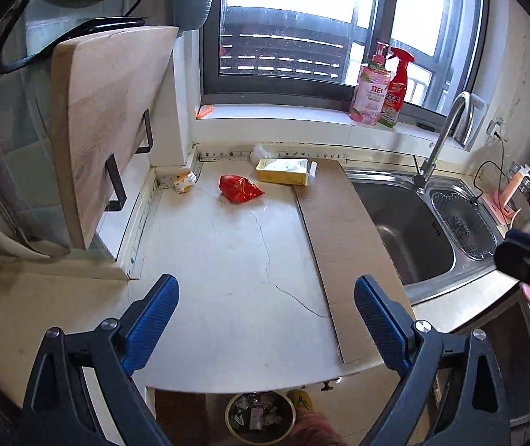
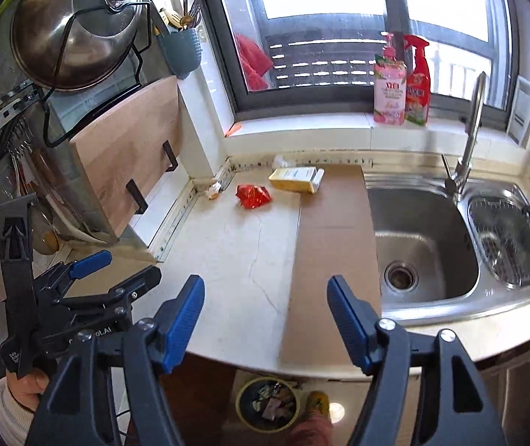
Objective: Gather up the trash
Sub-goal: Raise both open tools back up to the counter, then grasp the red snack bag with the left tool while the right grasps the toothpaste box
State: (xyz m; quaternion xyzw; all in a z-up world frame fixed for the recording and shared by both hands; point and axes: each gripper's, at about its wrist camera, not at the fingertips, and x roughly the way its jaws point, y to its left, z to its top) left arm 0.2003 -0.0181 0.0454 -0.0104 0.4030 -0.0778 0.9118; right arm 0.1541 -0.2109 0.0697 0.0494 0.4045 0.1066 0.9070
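The task stood partly done, as judged from the layout: the waste bin (image 1: 261,418) on the floor below the near counter edge already held crumpled scraps, while several pieces remained on the countertop (image 1: 227,278); a red foil wrapper (image 1: 240,188) lay at the far side, with a yellow box (image 1: 283,171) just beyond it to the right, a small crumpled orange-and-white wrapper (image 1: 184,182) in the far left corner, and a white wad (image 1: 259,151) against the back wall; a cardboard sheet (image 1: 342,238) lay along the counter beside the sink (image 1: 406,230). The left gripper (image 1: 265,319) stood wide and empty; the right gripper (image 2: 265,319) stood moderately wide, nothing between the jaws; both were well short of the remaining items. The bin's contents were too small to identify; whether the yellow box counted as trash could not be determined; the right counter end was cut off.
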